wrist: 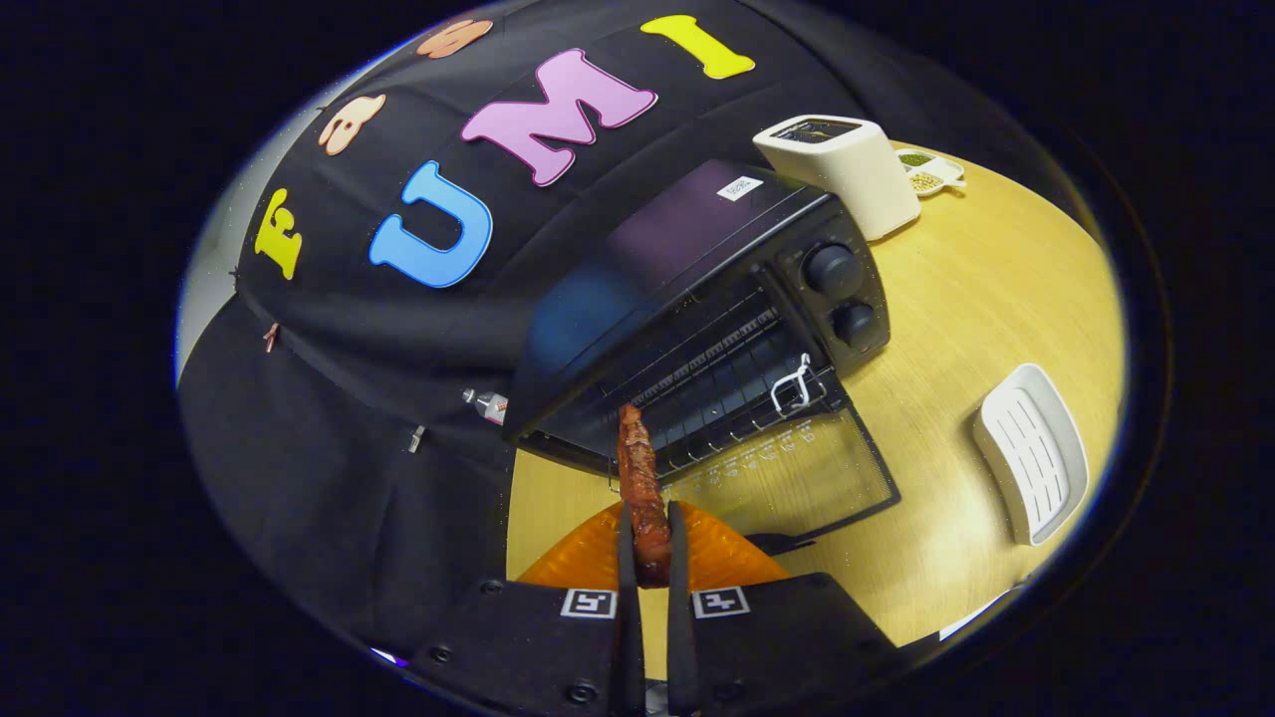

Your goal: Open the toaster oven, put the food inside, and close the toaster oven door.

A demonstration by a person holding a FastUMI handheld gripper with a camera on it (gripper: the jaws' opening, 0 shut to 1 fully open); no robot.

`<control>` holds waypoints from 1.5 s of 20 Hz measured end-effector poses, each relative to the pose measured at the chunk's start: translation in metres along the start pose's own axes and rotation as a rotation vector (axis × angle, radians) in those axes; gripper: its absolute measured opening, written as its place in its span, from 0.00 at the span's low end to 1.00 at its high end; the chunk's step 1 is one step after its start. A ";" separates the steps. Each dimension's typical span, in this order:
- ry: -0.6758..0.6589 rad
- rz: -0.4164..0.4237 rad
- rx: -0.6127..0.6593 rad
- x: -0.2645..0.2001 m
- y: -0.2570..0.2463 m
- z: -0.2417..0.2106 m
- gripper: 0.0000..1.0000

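The tongs (pixel 644 543) are closed on a strip of meat (pixel 640 478), both fingers pressing its lower end, above an orange plate (pixel 588 558). The strip's tip points into the toaster oven (pixel 697 299), whose glass door (pixel 797 468) lies open and flat. For a clean placement, the strip should probably be kept level, carried over the door, and released once it rests on the rack (pixel 717 383). Farther right on the wooden surface (pixel 976 299) stand a white toaster (pixel 842 169) and a white dish (pixel 1031 453).

Black toaster oven (pixel 697 299) (white toaster (pixel 847 169) behind)
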State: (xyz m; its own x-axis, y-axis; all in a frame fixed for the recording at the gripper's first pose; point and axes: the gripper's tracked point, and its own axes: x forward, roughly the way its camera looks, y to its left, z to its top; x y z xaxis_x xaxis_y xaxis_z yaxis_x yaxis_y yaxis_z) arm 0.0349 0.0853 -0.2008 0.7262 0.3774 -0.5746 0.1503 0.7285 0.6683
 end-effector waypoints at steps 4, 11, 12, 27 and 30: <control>-0.008 0.014 -0.013 0.042 -0.003 -0.002 0.13; -0.177 0.067 0.112 0.093 -0.001 0.029 0.13; -0.190 0.064 0.115 0.101 -0.002 0.032 0.13; -0.249 -0.038 -0.108 0.097 -0.014 0.045 0.82; -0.236 -0.040 -0.212 0.076 -0.009 0.039 0.98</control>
State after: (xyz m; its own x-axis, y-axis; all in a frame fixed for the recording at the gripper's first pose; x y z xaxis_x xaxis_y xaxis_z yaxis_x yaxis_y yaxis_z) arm 0.1151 0.0851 -0.2322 0.8618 0.2210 -0.4565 0.0568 0.8524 0.5197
